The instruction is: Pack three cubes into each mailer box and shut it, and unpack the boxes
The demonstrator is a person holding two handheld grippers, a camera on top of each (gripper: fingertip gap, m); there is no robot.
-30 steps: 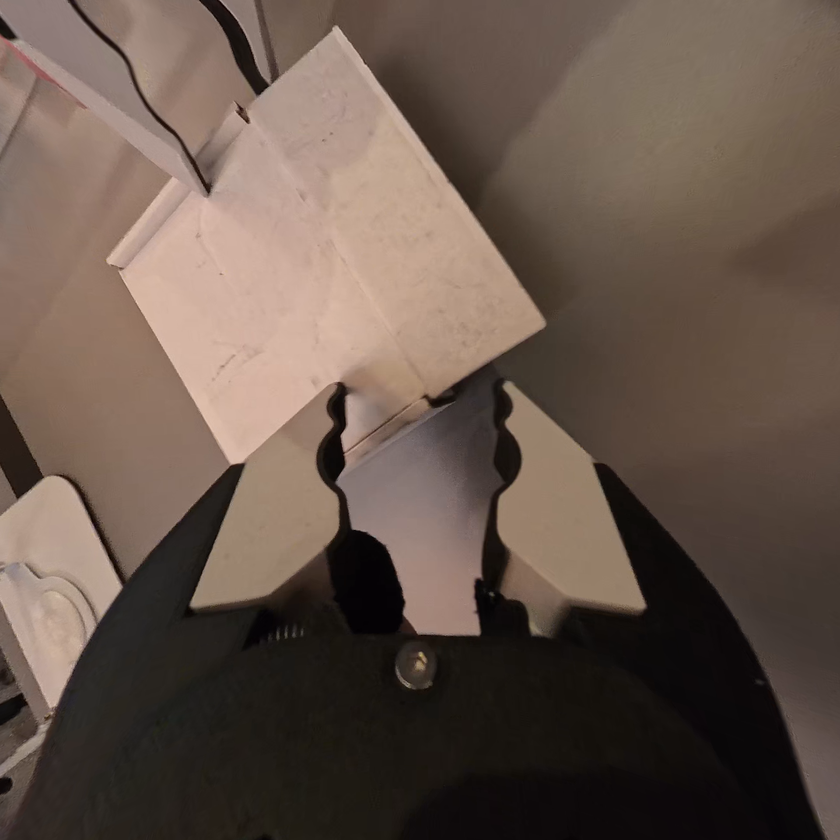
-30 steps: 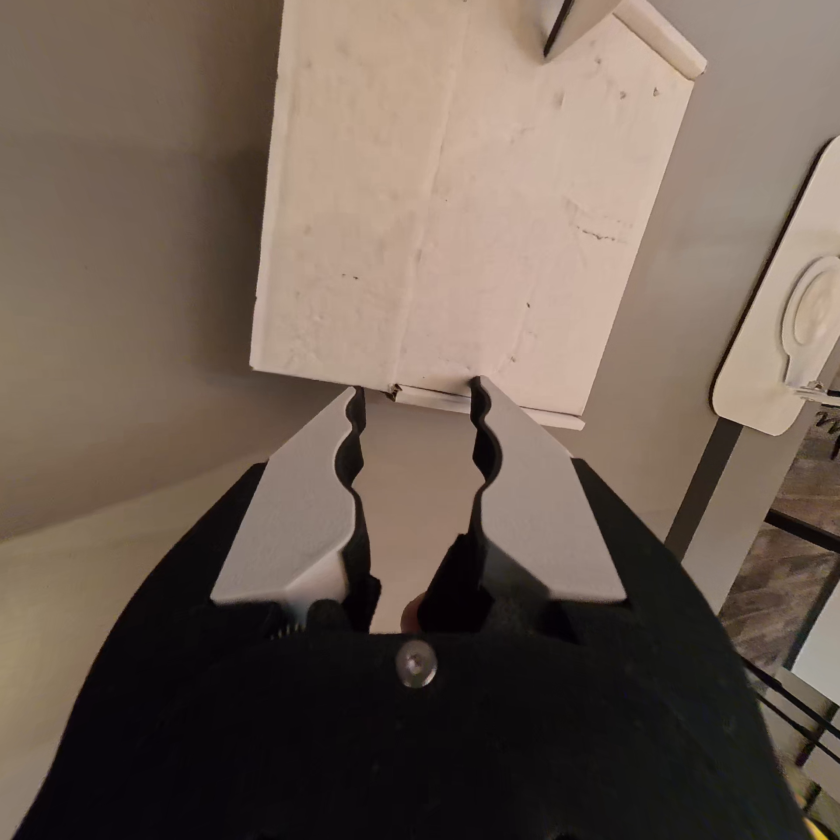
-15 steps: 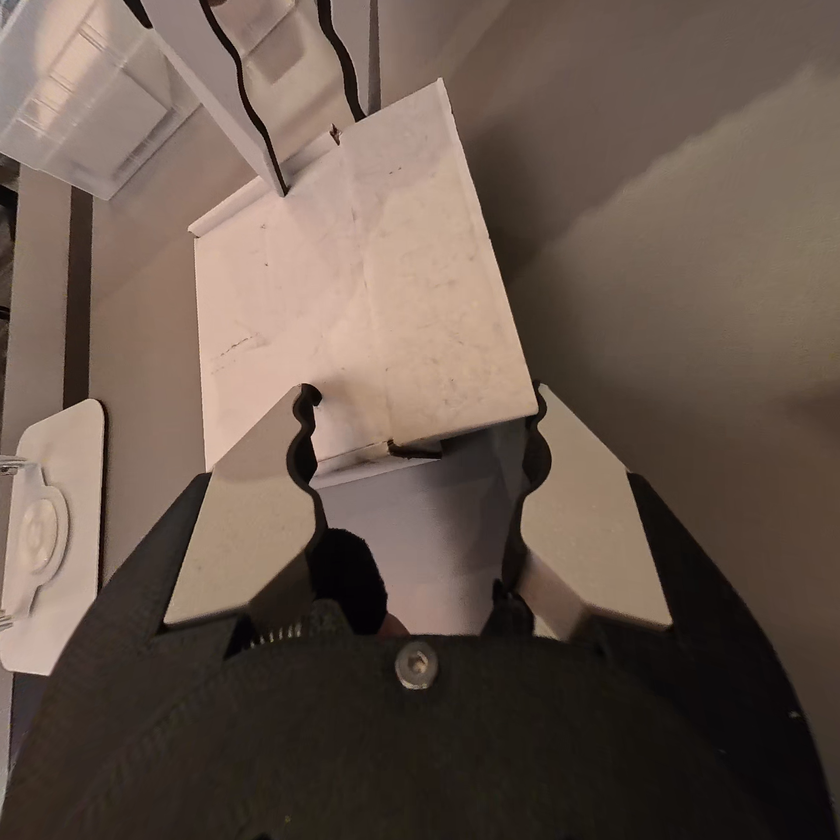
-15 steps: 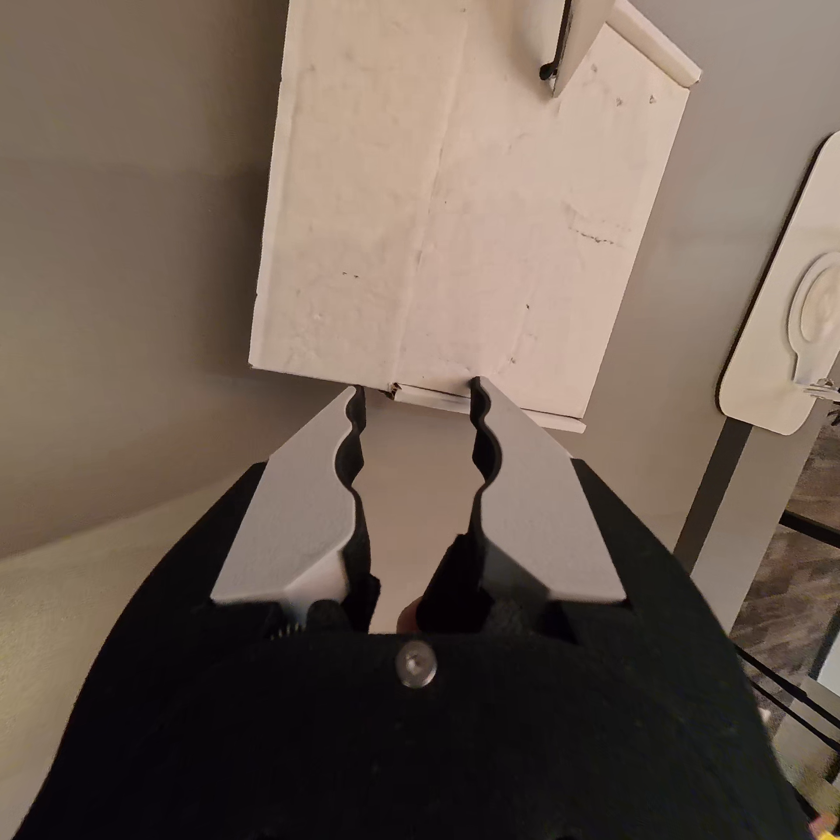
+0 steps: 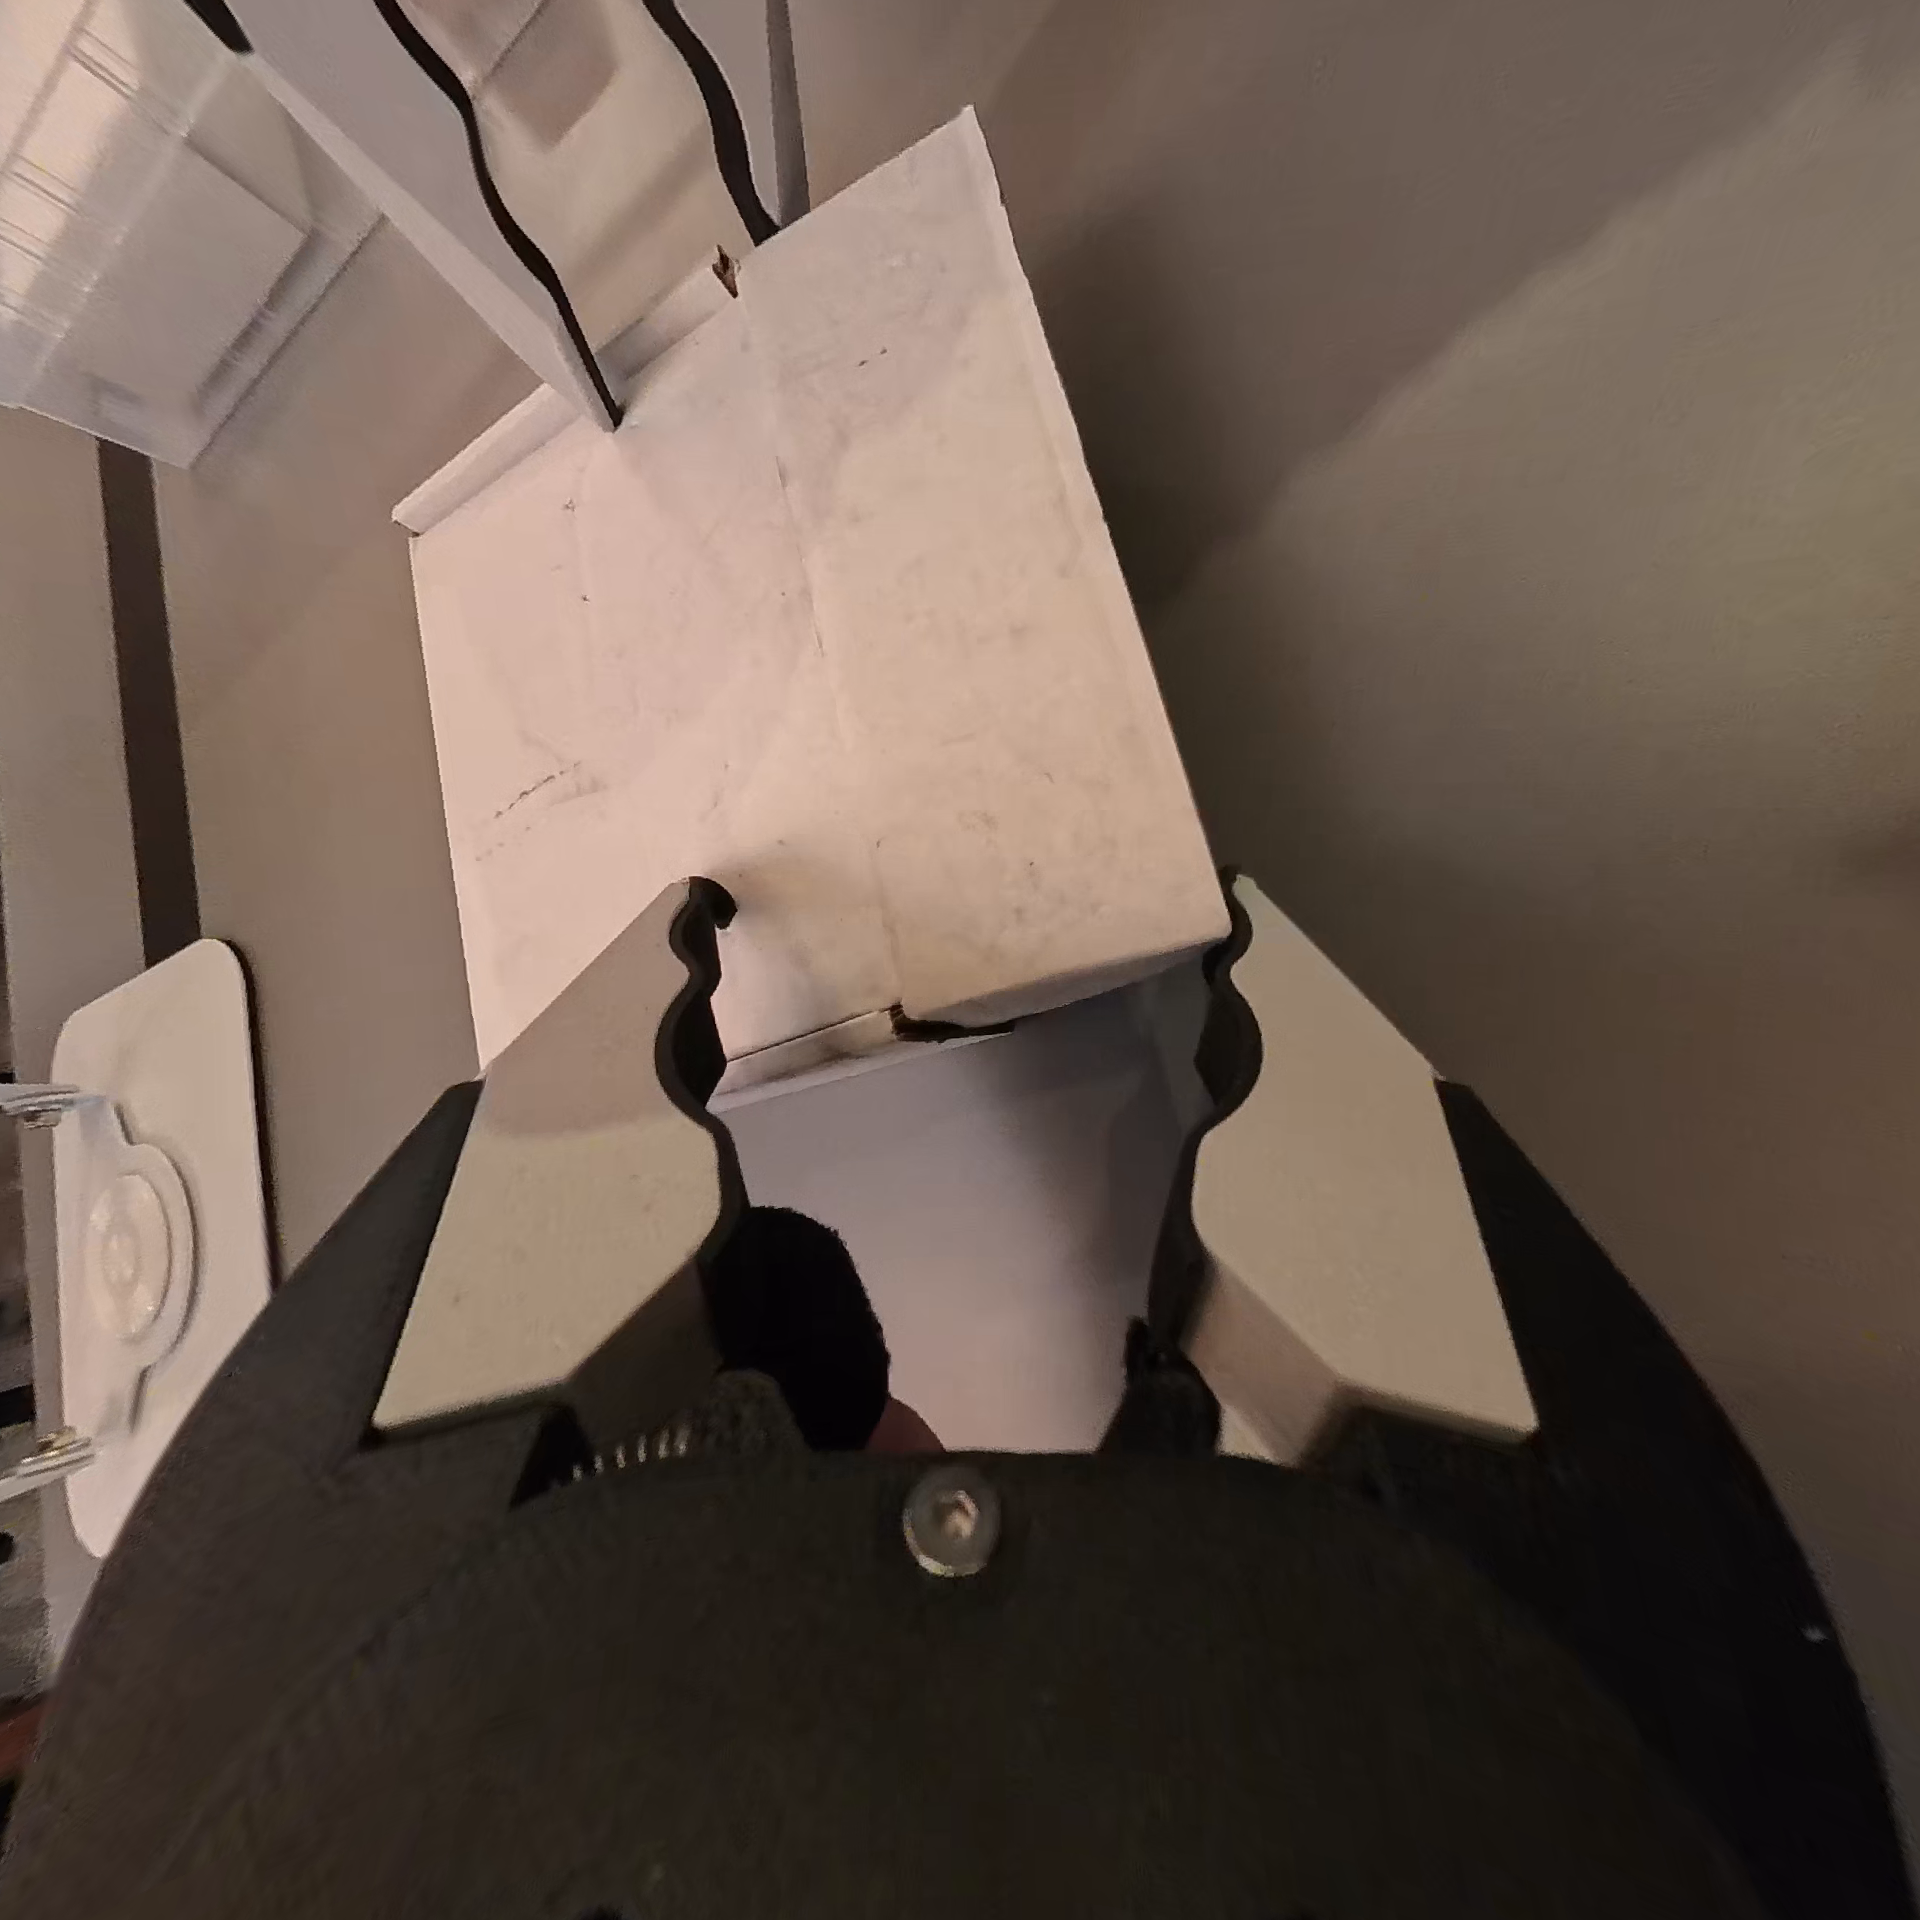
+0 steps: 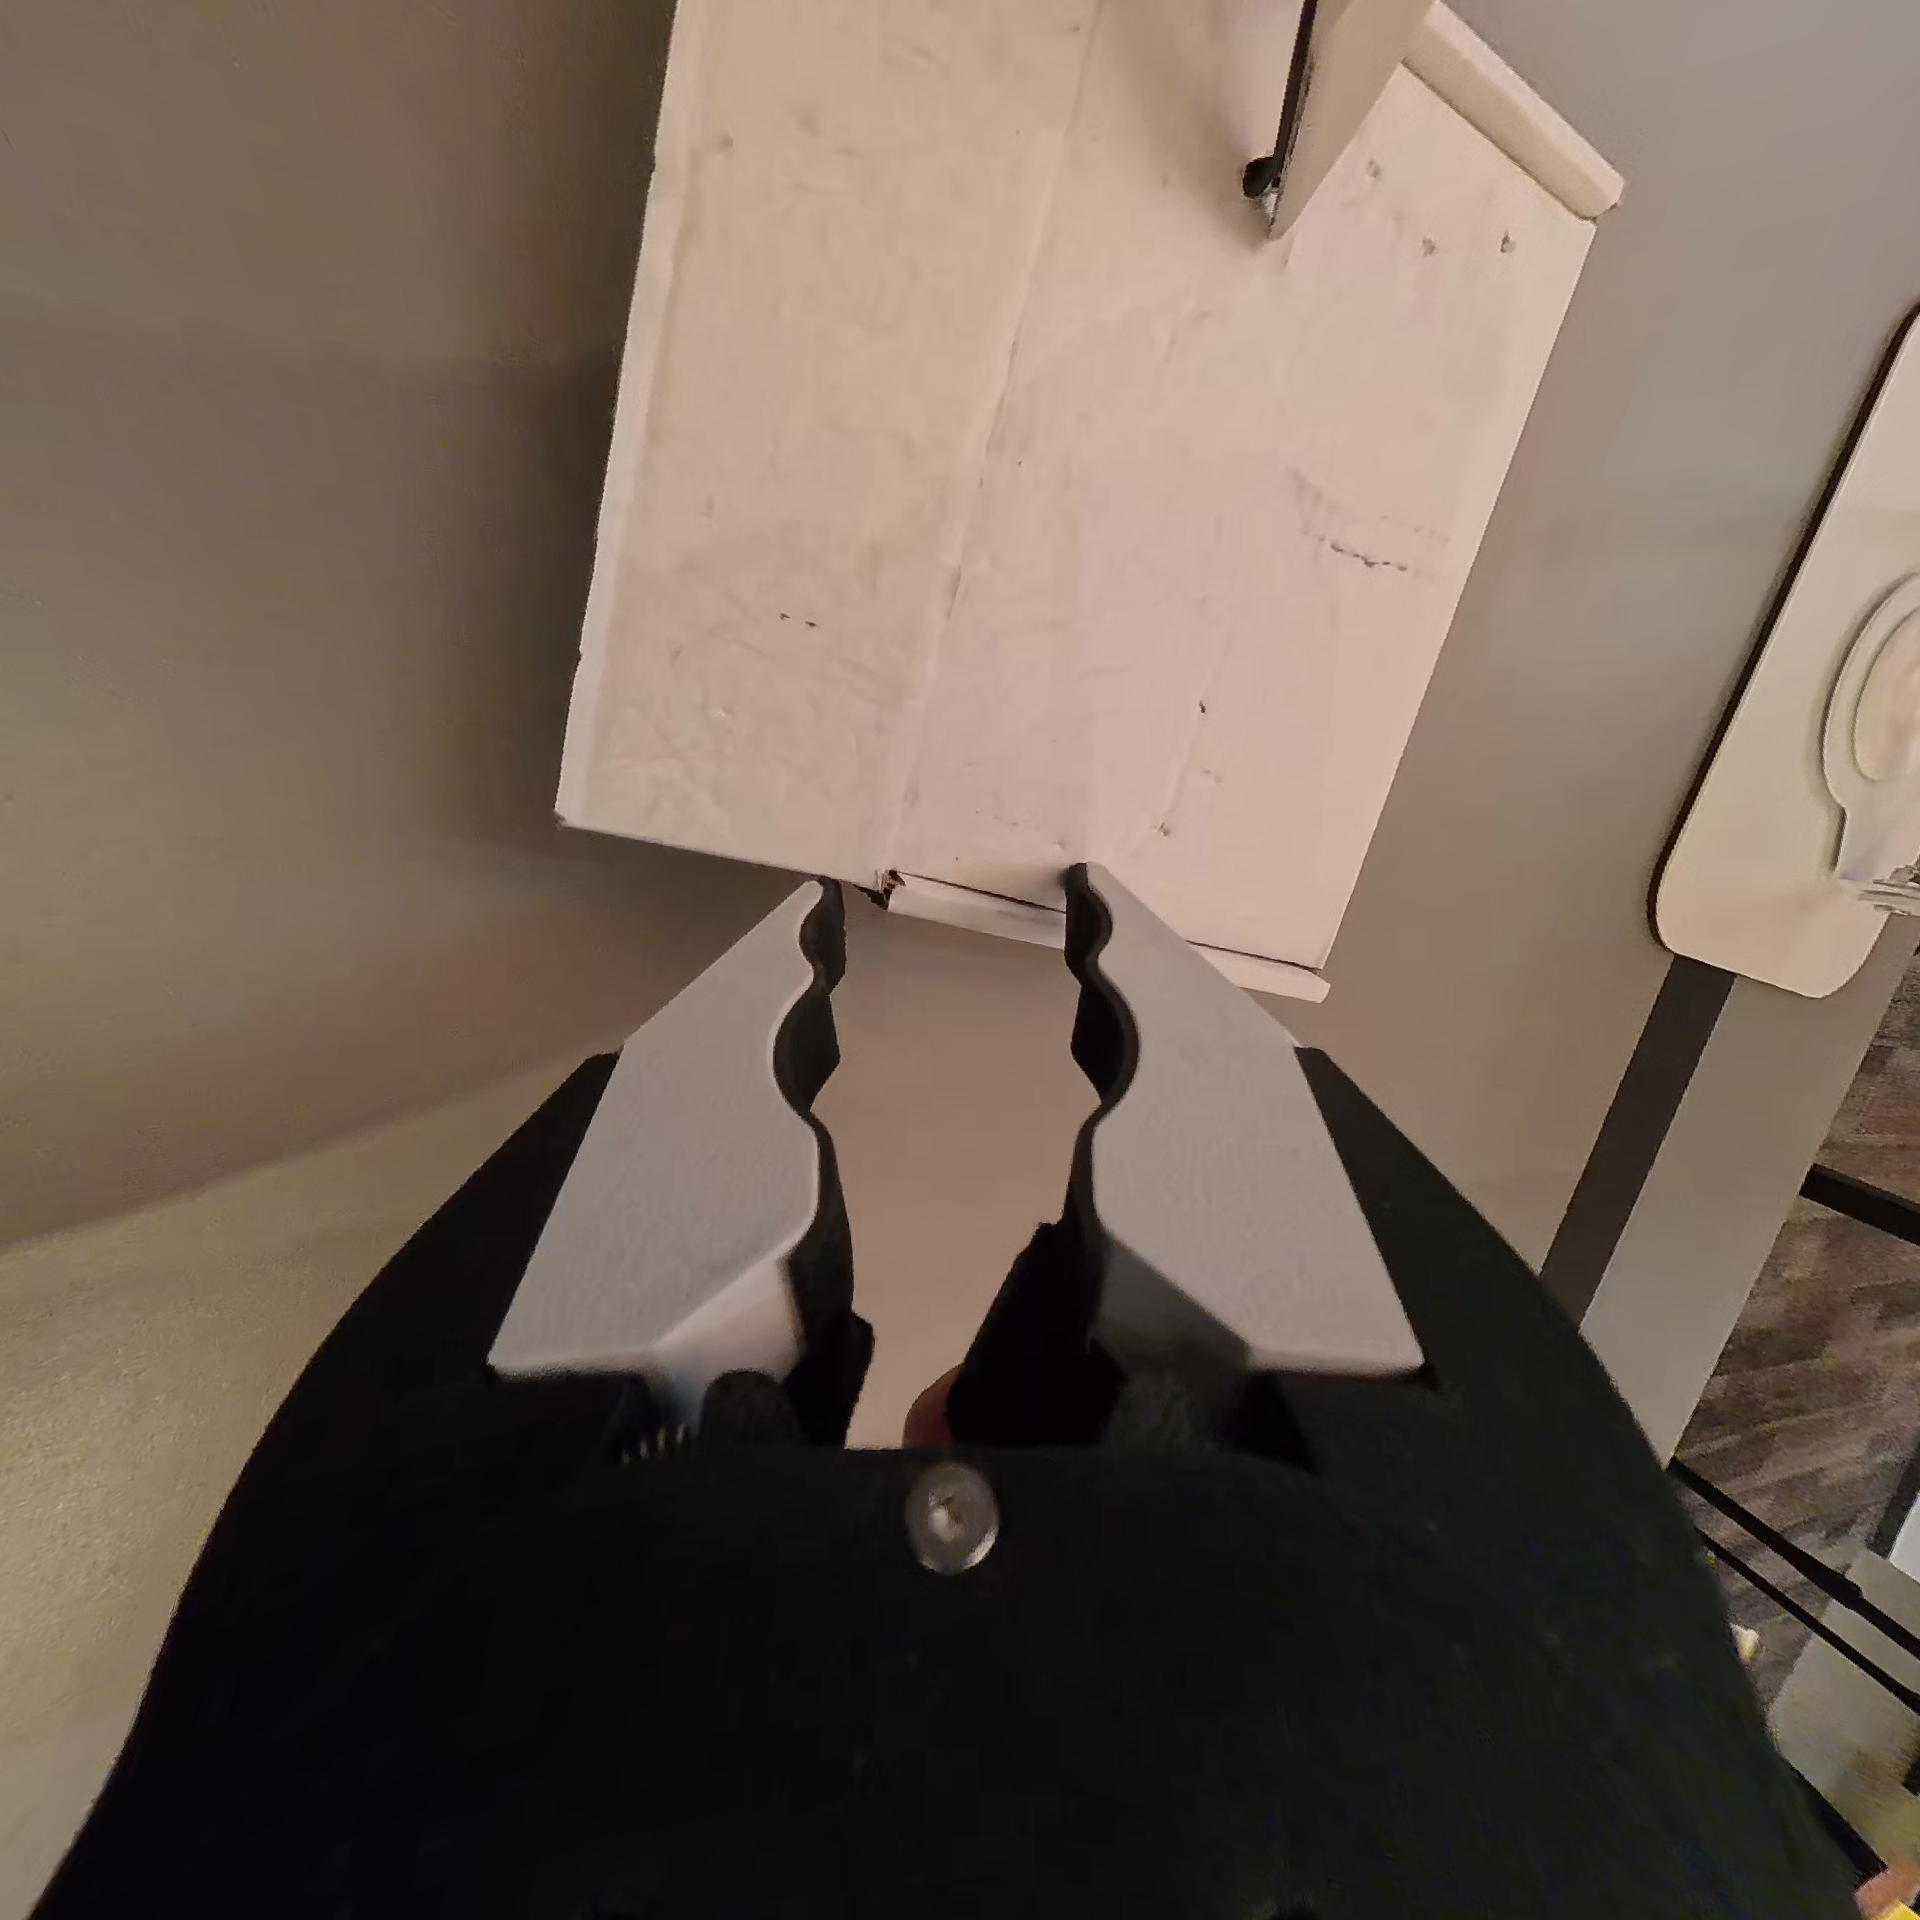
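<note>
We see the closed white cardboard mailer box (image 5: 810, 665) resting on the grey tabletop (image 5: 1507, 623), with one gripper at each end. The left gripper (image 5: 961, 914) stands with jaws spread wide across the box's near edge, gripping nothing. The right gripper (image 6: 945, 883) has its jaws moderately apart at the opposite edge, also empty. Only the left wrist view shows a clear plastic bin (image 5: 135, 239) at far left. Both views show a white rounded plate (image 6: 1808, 717) by the table edge. Bare tabletop lies beside the box.
</note>
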